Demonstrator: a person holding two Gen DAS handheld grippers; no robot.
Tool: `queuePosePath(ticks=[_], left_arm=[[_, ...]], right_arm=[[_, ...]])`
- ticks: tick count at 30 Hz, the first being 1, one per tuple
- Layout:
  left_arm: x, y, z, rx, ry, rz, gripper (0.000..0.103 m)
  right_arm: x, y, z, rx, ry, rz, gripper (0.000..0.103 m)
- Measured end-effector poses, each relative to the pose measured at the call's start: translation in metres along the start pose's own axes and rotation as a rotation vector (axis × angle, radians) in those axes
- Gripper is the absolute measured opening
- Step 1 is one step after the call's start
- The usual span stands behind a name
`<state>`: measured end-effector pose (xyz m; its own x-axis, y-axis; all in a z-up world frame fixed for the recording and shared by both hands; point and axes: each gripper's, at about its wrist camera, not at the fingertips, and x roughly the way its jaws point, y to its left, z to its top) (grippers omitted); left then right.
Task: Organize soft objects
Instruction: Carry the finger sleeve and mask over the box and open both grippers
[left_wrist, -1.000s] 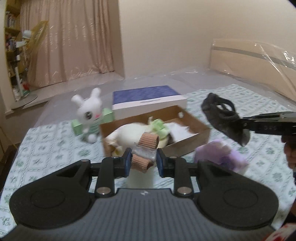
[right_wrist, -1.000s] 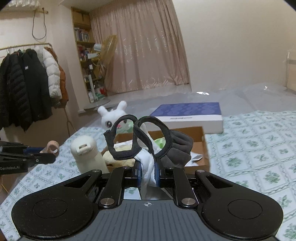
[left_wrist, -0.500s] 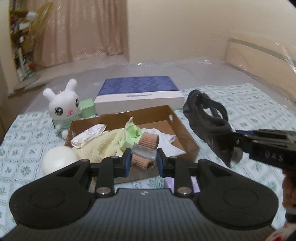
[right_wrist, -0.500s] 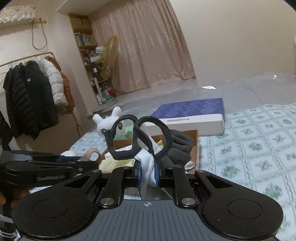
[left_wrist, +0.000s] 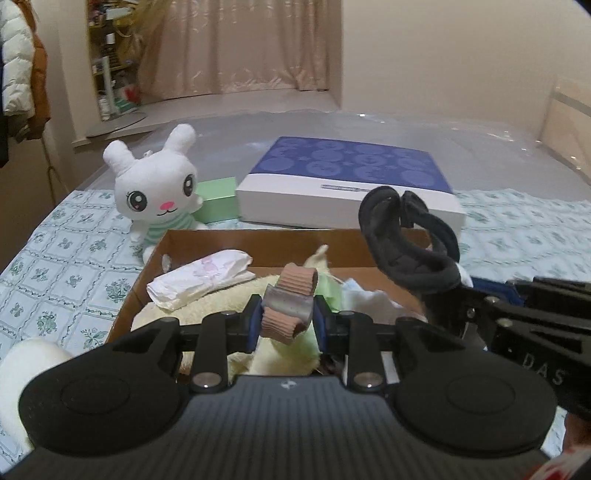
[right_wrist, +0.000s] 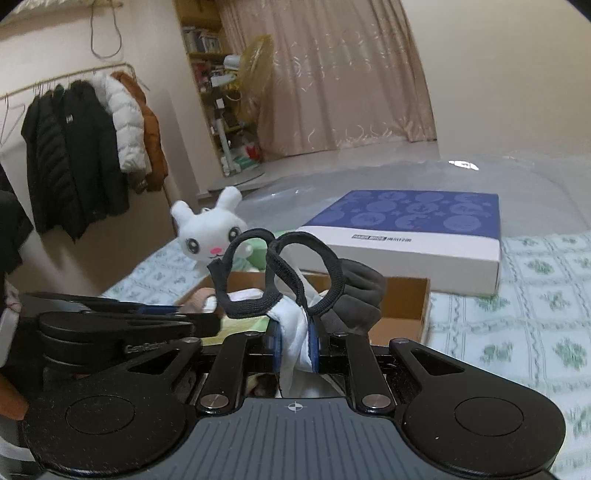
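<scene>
Two grippers hang over one cardboard box (left_wrist: 207, 246). The left gripper (left_wrist: 287, 320) pinches one ribbed pink-and-grey roll (left_wrist: 291, 302); the right gripper (right_wrist: 295, 347) clamps one dark sock bundle (right_wrist: 332, 288), perhaps with white cloth. One plush rabbit (left_wrist: 157, 192) sits just behind the box.

The bed (left_wrist: 66, 258) with its green-patterned sheet bears a cardboard box (left_wrist: 258, 243), plush rabbit (left_wrist: 155, 192) and blue-topped box (left_wrist: 347, 184).

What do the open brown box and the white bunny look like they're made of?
The open brown box looks like plain corrugated cardboard: matte brown walls with thin raw edges. The white bunny looks like plush fabric, fuzzy and matte, with glossy eyes, probably plastic or embroidery; the view cannot settle which.
</scene>
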<state>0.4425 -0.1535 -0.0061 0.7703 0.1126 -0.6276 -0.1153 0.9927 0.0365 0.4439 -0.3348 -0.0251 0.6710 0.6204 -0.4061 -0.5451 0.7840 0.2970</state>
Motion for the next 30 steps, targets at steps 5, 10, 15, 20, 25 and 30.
queuePosePath(ticks=[5,10,15,20,25,30], left_arm=[[0.016,-0.003,-0.003,0.010,0.016,0.001,0.026],[0.024,-0.004,-0.007,0.023,0.026,-0.011,0.026],[0.028,-0.005,-0.006,0.028,0.029,-0.014,0.027],[0.034,-0.004,-0.005,0.020,0.046,0.001,0.053],[0.037,-0.003,-0.007,0.026,0.038,0.045,0.060],[0.038,0.001,-0.006,-0.001,0.023,0.085,0.060]], right_arm=[[0.025,-0.010,-0.005,-0.038,0.008,-0.072,0.063],[0.023,-0.019,-0.017,-0.038,0.049,-0.064,0.063],[0.010,-0.024,-0.025,-0.034,0.061,-0.081,0.063],[-0.001,-0.032,-0.027,-0.005,0.042,-0.124,0.063],[0.000,-0.043,-0.026,0.026,0.038,-0.165,0.063],[0.012,-0.045,-0.025,0.017,0.046,-0.195,0.042]])
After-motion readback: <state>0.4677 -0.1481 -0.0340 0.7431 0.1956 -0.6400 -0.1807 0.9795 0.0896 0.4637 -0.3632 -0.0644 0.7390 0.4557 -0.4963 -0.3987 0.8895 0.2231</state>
